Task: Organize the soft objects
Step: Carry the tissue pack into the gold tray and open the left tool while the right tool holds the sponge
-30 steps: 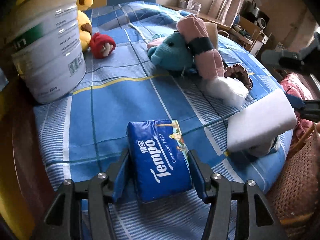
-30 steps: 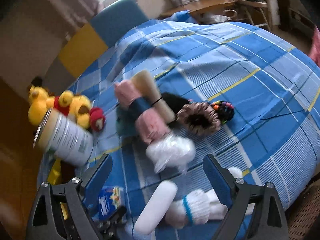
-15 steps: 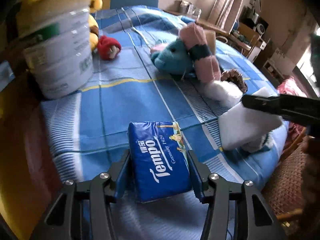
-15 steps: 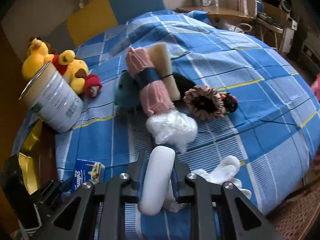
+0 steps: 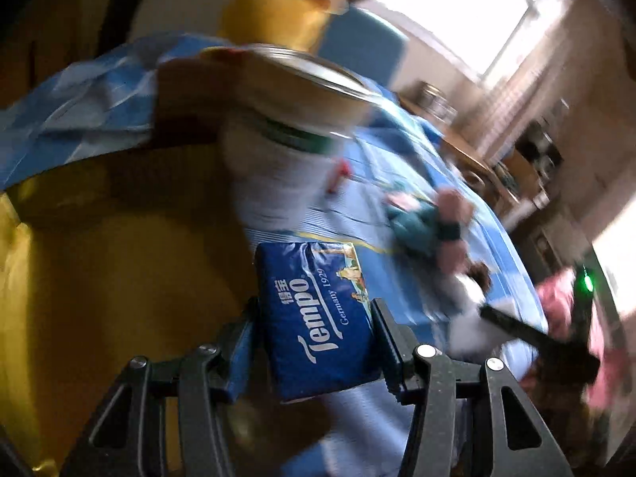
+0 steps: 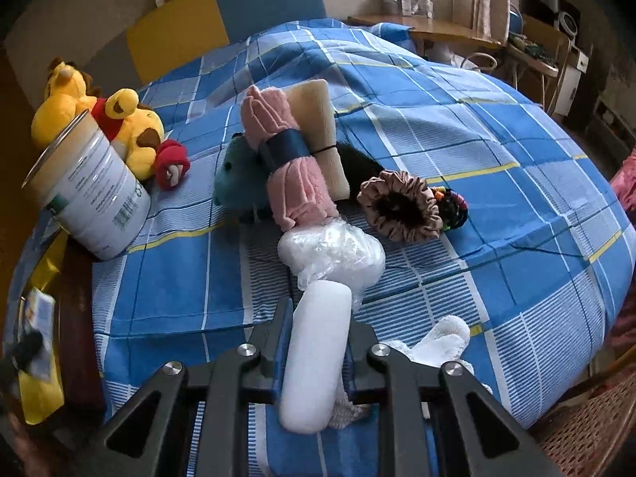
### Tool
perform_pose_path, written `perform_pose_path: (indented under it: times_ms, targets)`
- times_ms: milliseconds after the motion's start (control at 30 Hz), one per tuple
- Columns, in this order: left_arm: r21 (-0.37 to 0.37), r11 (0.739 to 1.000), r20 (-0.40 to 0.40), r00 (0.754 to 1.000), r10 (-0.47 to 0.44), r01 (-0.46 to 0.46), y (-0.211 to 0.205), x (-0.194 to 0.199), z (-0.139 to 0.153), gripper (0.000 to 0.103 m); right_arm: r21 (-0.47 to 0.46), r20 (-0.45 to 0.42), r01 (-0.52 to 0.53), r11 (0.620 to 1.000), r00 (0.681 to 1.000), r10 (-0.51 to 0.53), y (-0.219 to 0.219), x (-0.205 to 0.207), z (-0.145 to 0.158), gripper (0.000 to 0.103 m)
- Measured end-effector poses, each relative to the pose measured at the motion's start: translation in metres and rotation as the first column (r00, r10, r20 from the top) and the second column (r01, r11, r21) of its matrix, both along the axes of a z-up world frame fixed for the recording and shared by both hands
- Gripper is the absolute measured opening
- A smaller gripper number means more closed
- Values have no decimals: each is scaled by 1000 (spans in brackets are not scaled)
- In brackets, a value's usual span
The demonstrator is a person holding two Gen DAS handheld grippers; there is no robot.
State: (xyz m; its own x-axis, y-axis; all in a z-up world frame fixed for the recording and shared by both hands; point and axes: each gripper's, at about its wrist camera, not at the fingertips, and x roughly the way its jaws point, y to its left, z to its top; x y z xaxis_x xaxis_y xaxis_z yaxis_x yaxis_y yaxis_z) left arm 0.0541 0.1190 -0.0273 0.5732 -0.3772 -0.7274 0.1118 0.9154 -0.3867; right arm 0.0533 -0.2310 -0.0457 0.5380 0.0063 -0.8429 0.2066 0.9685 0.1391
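Note:
My left gripper (image 5: 314,314) is shut on a blue Tempo tissue pack (image 5: 316,310), lifted over a yellow surface (image 5: 99,278) off the bed's left side; this view is blurred. My right gripper (image 6: 318,326) is shut on a white sponge block (image 6: 318,353) low over the blue checked bedspread (image 6: 497,198), above white socks (image 6: 437,338). Ahead of it lie a plastic-wrapped white bundle (image 6: 334,250), a pink rolled towel with a dark band (image 6: 290,159), a teal plush (image 6: 234,175), a brown scrunchie (image 6: 397,206) and a yellow plush (image 6: 99,119).
A large white tin (image 6: 91,194) stands at the bed's left edge, also close ahead of the left gripper as a blurred tin (image 5: 278,151). A small red plush (image 6: 171,163) lies beside it. A wicker basket (image 6: 588,425) sits at the lower right. Desks and shelves line the far wall.
The left gripper has swung left and upward with the tissue pack, off the bedspread toward the yellow surface. The right gripper closed on the white sponge block and has since held still.

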Motion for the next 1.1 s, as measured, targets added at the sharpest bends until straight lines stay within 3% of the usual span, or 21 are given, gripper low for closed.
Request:
perform_pose_path:
  times_ms: [133,233,567,633,700,767,900,1000,1100]
  targets:
    - [26,989,-89,985,147,-145,39,25,-17,54,-13,2,-8,1000,1000,8,2,1,0,20]
    - [63,977,-128,970,209,-202,59,47,-28,55,-18,3,-10,1000,1000,10,2,1,0,20]
    - [170,964,-131,964,230,-207,68,93,-54,57,-53,4,-23,998,1000,23,8,3,-1,20]
    - [190,959,-119,964,237,-212,69,97,-56,62,-58,4,-21,998,1000,22,8,3,-1,20]
    - [200,956,-105,965,239,-215,70,97,-52,75,-70,6,-21,997,1000,21,9,3,-1,20]
    - [200,956,-99,966,239,-216,69,92,-49,82,-79,7,-22,997,1000,22,10,3,-1,20]
    - [173,962,-100,968,232,-213,71,79,-42,88,-91,13,-22,996,1000,24,11,3,0,20]
    - [223,944,-27,967,254,-242,70,61,-30,95,-90,25,-15,996,1000,17,10,2,2,20]
    - [235,945,-17,971,237,-226,68,59,-28,98,-93,29,-13,996,999,16,10,1,2,20]
